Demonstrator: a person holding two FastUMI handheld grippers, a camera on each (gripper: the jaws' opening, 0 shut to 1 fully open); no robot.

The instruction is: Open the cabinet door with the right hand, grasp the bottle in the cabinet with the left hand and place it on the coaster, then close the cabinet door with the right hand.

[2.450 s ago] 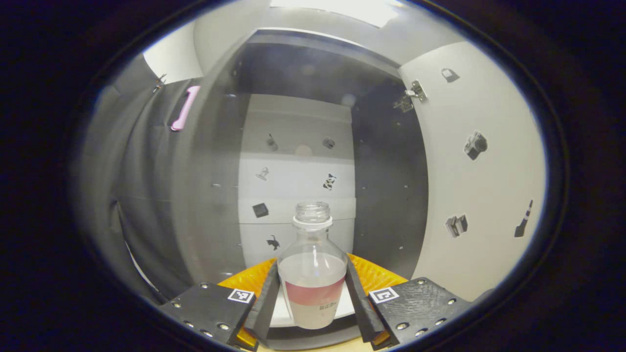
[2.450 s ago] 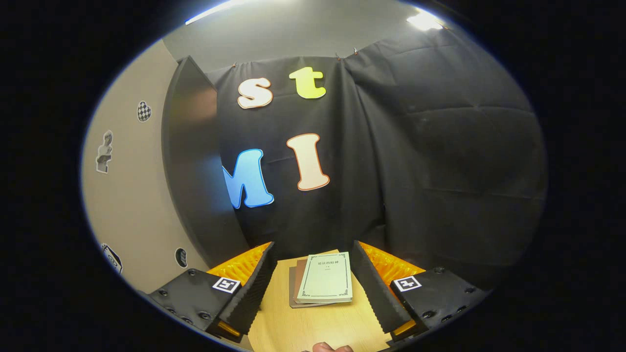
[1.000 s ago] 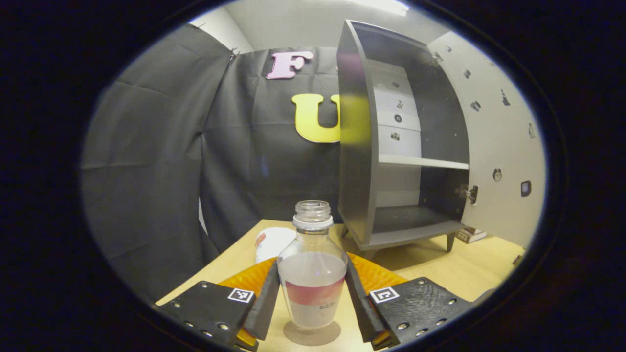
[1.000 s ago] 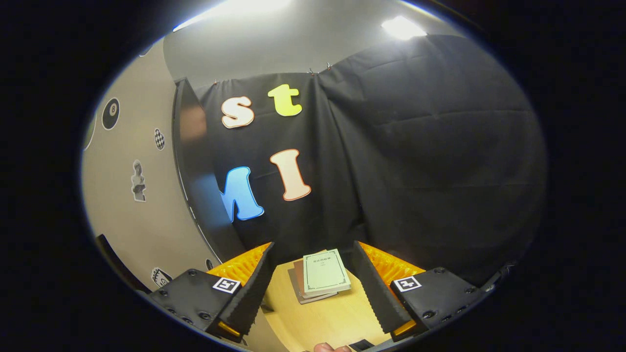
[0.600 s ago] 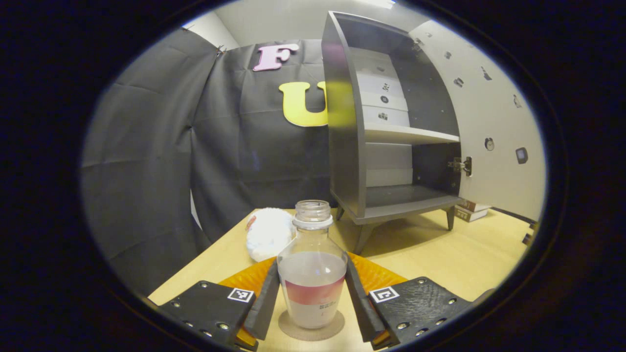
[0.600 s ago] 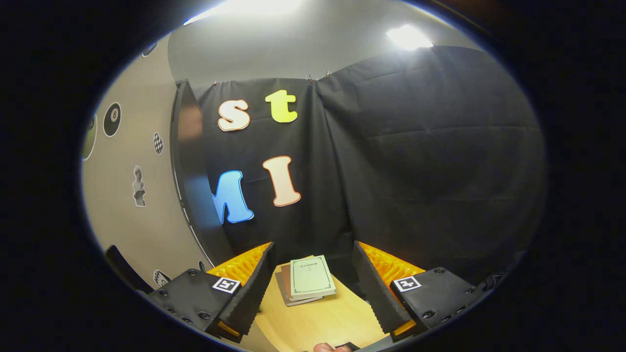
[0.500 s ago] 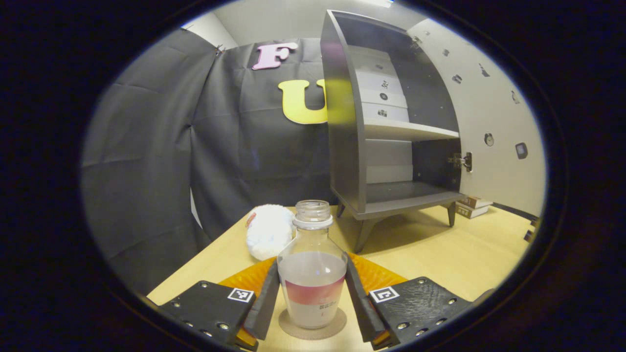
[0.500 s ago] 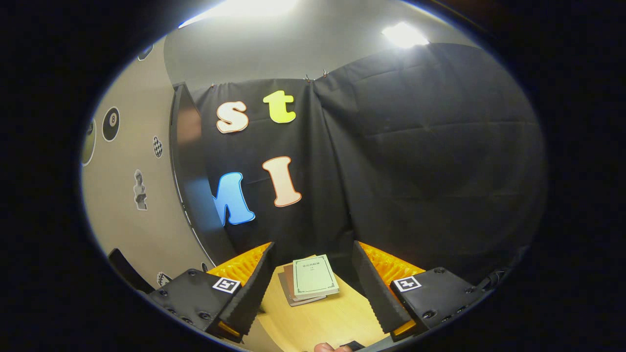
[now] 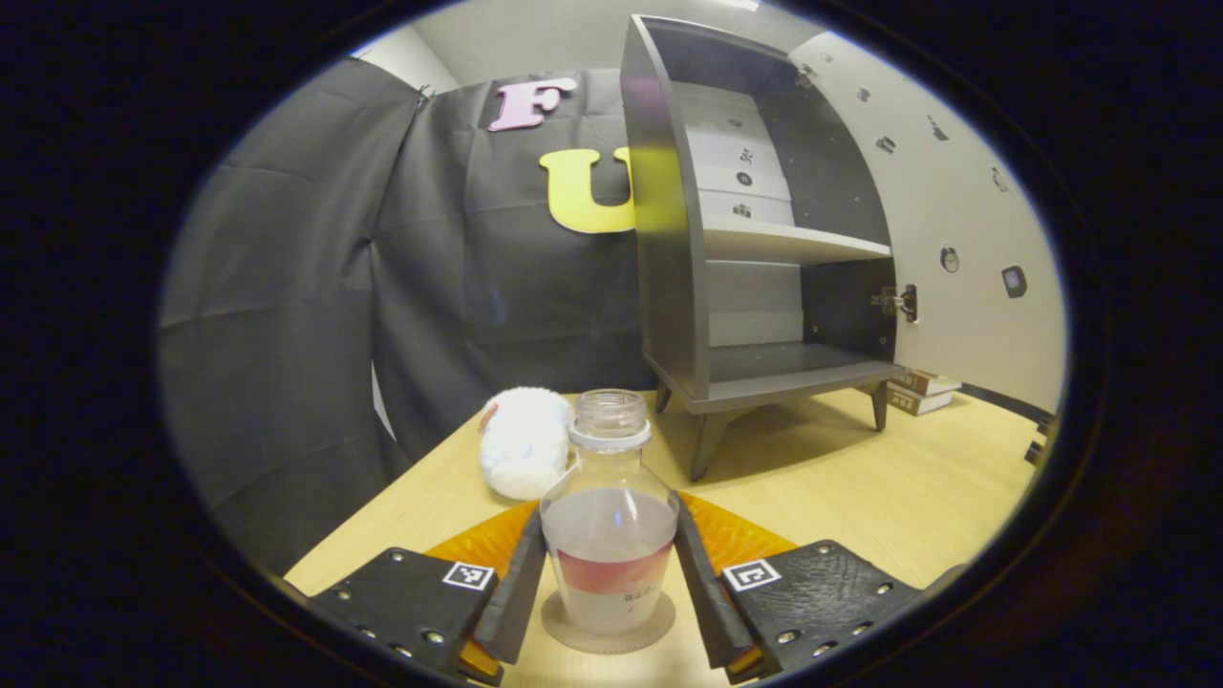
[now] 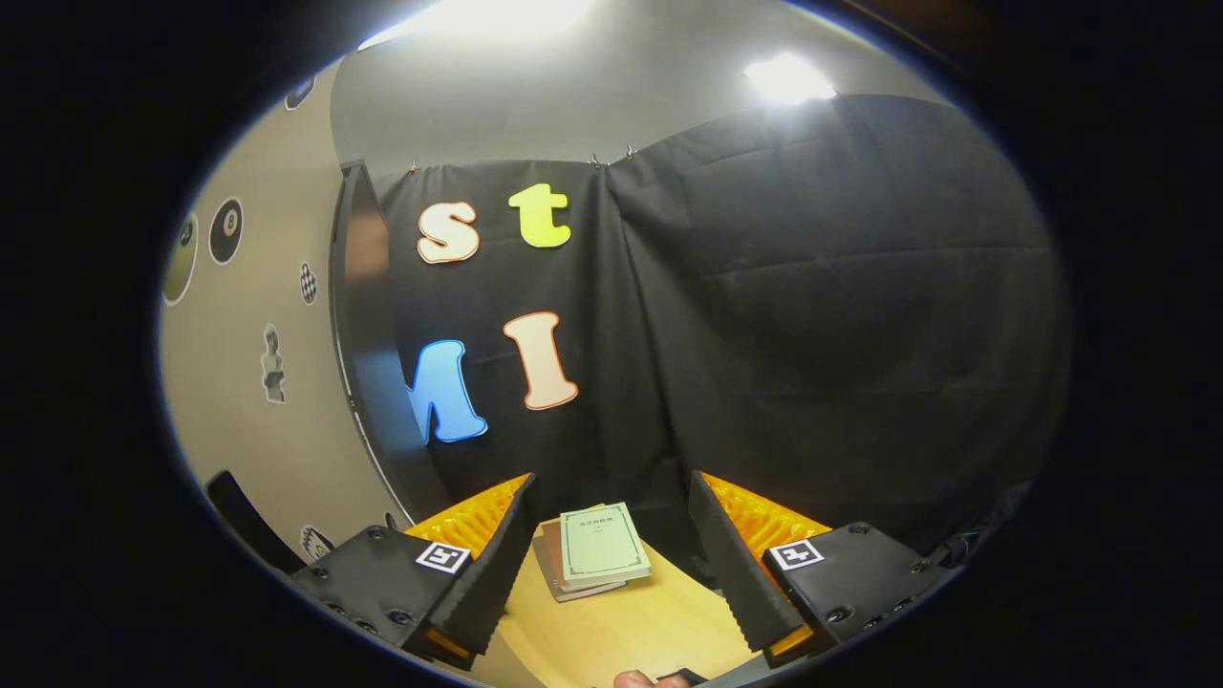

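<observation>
In the left gripper view, the left tool (image 9: 609,585) is being kept clamped on the bottle (image 9: 610,535), with a finger pressed against each side of its lower body. The bottle is being held upright, uncapped and partly filled, and its base is being rested on the round coaster (image 9: 609,623), which is lying on the counter (image 9: 860,497). Just beyond the bottle, to its left, a white fluffy object (image 9: 524,455) is sitting on the counter. Farther back, the cabinet (image 9: 745,248) is standing with its inner shelves exposed, and the cabinet door (image 9: 965,239) is being left swung wide open to its right.

In the right gripper view, the right tool (image 10: 611,564) is being held with its fingers spread apart and nothing between them. Beyond them, a small stack of books (image 10: 590,561) is lying on the counter, near the black cloth wall.
</observation>
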